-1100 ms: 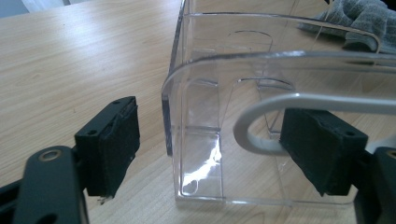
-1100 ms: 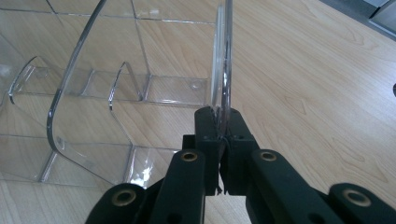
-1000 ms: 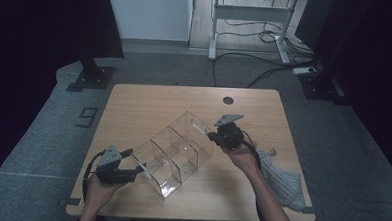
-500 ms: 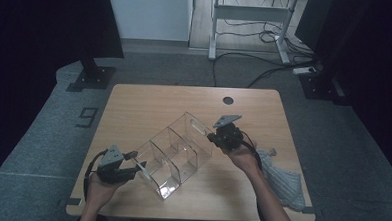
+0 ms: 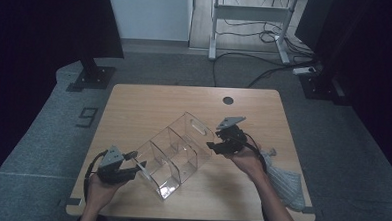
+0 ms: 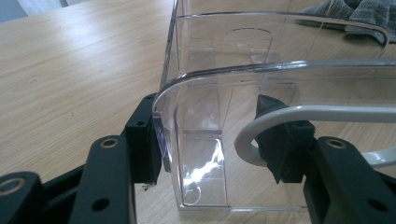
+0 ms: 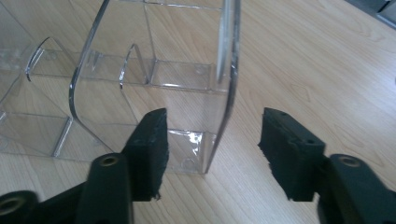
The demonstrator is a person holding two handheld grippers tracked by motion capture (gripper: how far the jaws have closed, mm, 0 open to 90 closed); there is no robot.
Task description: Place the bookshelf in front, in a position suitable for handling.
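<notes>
Jaws of the right gripper [image 7: 212,154] have just been opening, straddling the clear organizer's [image 7: 154,79] wall untouched.

Light wood table [image 5: 149,108], round cable hole [image 5: 228,100] near its far edge. Clear plastic divided organizer [image 5: 174,154] sits diagonally mid-table, nearer the front than the hole. Grey mesh bag [image 5: 285,182] lies right of the organizer by the table's front right corner, partly over the edge.

Tongs [image 7: 212,156] just opening, clear organizer [image 7: 154,70] wall between them (untouched).
</notes>
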